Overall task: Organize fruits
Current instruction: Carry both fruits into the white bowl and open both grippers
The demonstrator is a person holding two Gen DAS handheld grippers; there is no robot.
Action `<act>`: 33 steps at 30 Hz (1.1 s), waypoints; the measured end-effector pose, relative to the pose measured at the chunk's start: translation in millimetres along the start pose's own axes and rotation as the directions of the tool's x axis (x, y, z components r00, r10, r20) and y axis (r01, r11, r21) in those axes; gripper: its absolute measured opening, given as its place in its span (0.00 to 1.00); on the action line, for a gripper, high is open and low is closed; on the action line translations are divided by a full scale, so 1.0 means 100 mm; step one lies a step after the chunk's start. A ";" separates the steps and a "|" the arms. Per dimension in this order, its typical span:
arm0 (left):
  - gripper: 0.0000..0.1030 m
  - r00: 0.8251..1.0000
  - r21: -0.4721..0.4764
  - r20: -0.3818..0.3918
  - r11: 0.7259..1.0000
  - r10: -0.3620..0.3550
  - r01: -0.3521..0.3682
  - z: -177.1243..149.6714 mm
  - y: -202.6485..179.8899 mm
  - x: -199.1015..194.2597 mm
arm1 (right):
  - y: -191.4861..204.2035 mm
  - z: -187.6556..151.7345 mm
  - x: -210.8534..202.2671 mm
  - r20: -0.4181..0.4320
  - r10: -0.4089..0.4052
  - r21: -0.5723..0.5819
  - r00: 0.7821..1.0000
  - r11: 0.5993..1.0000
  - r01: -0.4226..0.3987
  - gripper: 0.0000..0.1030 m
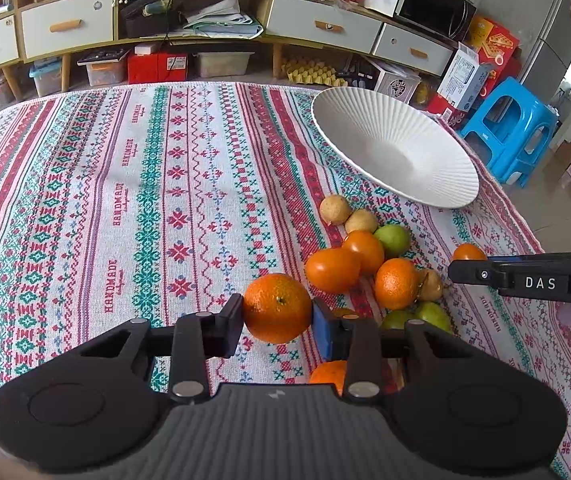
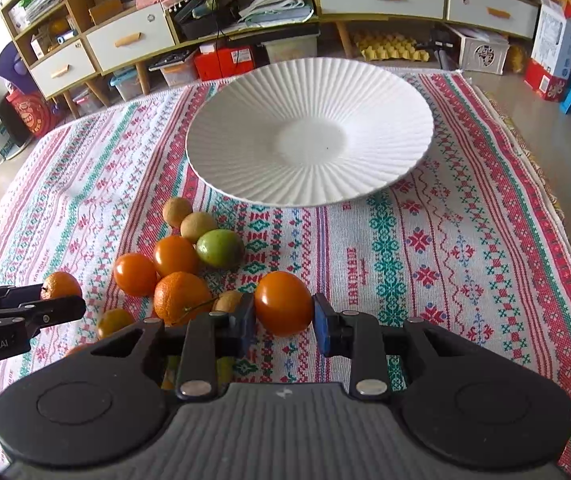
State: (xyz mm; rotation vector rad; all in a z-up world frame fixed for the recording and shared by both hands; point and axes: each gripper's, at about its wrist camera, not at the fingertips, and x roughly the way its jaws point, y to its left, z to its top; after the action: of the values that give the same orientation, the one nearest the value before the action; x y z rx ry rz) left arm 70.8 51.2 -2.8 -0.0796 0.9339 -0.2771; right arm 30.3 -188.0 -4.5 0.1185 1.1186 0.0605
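The left gripper [image 1: 276, 312] clamps a dimpled mandarin [image 1: 276, 307]; the right gripper [image 2: 283, 312] clamps a smooth orange fruit [image 2: 283, 303]. The empty white plate [image 2: 245, 184] lies straight ahead of the right gripper, nearer it than the left.

- Woven cloth [image 2: 445, 240] over the bench: white, with red, teal and pink geometric bands.
- Ribbed plate [image 2: 309, 80]: plain white.
- Mandarin [image 1: 276, 307]: dimpled orange.
- Smooth fruit [image 2: 283, 303]: glossy orange.
- Round fruit [image 2: 219, 248]: green.
- Stool [image 1: 509, 128]: bright blue.
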 end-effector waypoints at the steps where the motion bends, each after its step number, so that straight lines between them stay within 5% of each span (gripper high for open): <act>1: 0.50 1.000 0.001 0.004 1.000 -0.004 0.004 0.02 -0.02 -0.01 | 0.00 0.01 -0.02 0.007 0.003 0.001 1.000 1.000 -0.003 0.26; 14: 0.50 0.998 0.031 0.045 0.998 -0.051 0.049 0.37 -0.35 0.12 | -0.17 0.43 0.01 0.092 0.008 0.083 0.996 0.996 -0.016 0.26; 24: 0.50 0.991 0.108 0.076 0.989 -0.111 0.103 0.76 -0.73 0.54 | -0.43 0.66 0.35 0.071 0.092 0.187 0.993 0.977 -0.104 0.26; 33: 0.50 0.995 0.184 0.066 0.981 -0.080 0.066 0.93 -0.84 0.99 | -0.57 0.79 0.54 0.058 0.119 0.233 0.991 0.964 -0.129 0.26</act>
State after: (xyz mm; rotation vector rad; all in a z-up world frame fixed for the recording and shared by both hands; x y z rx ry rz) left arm 184.2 -61.5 -9.1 0.0443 0.8303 -0.4239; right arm 124.0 -243.4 -25.5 0.4014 1.0715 0.0358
